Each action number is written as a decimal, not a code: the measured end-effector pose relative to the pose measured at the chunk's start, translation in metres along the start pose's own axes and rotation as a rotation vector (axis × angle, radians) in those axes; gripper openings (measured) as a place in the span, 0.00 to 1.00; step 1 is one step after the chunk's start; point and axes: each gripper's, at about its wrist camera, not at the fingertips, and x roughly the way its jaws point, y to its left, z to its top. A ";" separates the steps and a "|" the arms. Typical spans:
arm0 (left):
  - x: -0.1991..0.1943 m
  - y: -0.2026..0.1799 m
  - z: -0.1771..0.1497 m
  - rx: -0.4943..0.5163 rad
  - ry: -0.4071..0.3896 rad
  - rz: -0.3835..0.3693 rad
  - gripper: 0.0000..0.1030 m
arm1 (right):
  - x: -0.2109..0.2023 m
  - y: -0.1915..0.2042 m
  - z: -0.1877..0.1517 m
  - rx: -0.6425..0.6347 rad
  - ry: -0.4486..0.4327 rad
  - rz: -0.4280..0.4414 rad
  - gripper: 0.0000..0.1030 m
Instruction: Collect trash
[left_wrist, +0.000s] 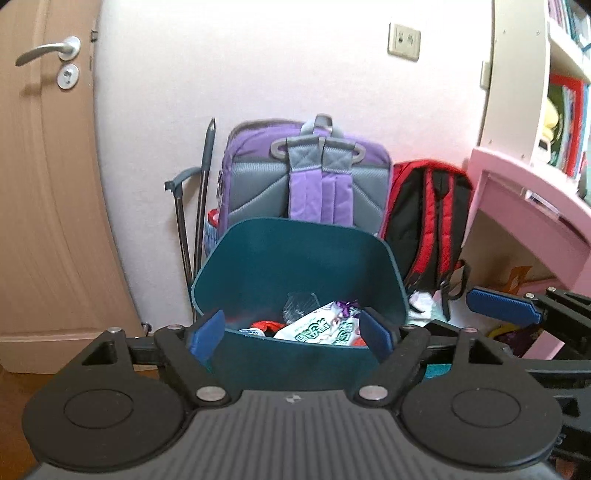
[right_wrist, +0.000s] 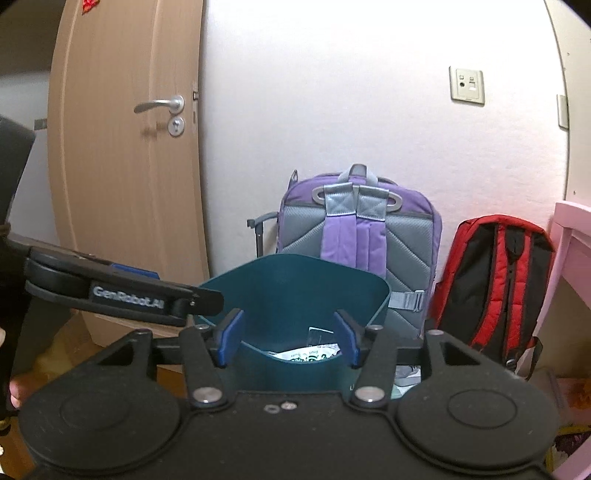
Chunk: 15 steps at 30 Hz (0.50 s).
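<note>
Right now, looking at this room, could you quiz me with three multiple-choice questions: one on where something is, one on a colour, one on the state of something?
1. Where does the purple backpack stand?
A. Against the wall behind the bin
B. On the pink desk
C. Hanging on the door

2. What colour is the bin?
A. Yellow
B. Dark teal
C. White

3. What is the bin's state?
A. Turned upside down
B. Covered with a lid
C. Open, with wrappers inside

Answers:
1. A, it leans upright at the wall just behind the bin, beside the red and black backpack.
2. B, its walls are dark teal in both views.
3. C, printed packaging shows through the open top.
</note>
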 end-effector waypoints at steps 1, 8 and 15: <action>-0.006 0.000 -0.001 -0.002 -0.009 -0.004 0.80 | -0.005 0.000 0.000 0.001 -0.004 0.002 0.52; -0.046 0.001 -0.012 -0.017 -0.085 -0.019 0.92 | -0.035 0.004 -0.001 -0.006 -0.021 0.006 0.52; -0.082 -0.004 -0.026 -0.020 -0.147 -0.057 0.98 | -0.058 0.012 -0.005 -0.003 -0.024 0.018 0.53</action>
